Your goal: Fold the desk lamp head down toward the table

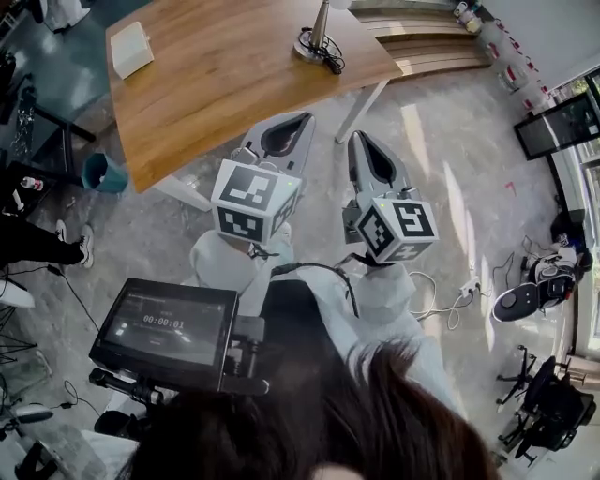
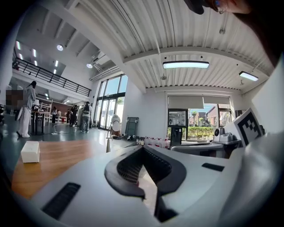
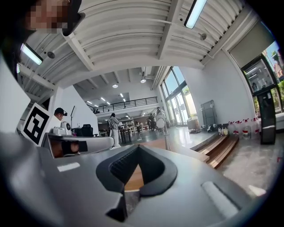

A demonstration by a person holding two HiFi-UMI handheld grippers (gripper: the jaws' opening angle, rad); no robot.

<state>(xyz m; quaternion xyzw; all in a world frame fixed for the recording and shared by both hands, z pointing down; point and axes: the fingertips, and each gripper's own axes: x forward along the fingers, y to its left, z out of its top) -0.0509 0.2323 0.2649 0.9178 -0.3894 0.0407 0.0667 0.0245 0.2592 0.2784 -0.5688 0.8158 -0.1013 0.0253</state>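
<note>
The desk lamp [image 1: 319, 28] stands upright on the far right part of the wooden table [image 1: 216, 103], its round base ringed by a black cable. In the left gripper view the lamp [image 2: 114, 127] shows far ahead, its white head up. The right gripper view has the lamp [image 3: 161, 123] ahead too. My left gripper [image 1: 307, 117] and right gripper [image 1: 357, 135] hang side by side short of the table's near edge, pointing at it. Both are shut and hold nothing; the left gripper [image 2: 143, 147] and right gripper [image 3: 135, 146] have their jaws together at the tips.
A white box [image 1: 131, 49] lies on the table's far left corner. A blue bin [image 1: 101, 173] stands under the table's left side. A monitor on a stand [image 1: 164, 323] is beside me at lower left. Wooden steps [image 1: 441, 47] lie beyond the table. Several people stand far off.
</note>
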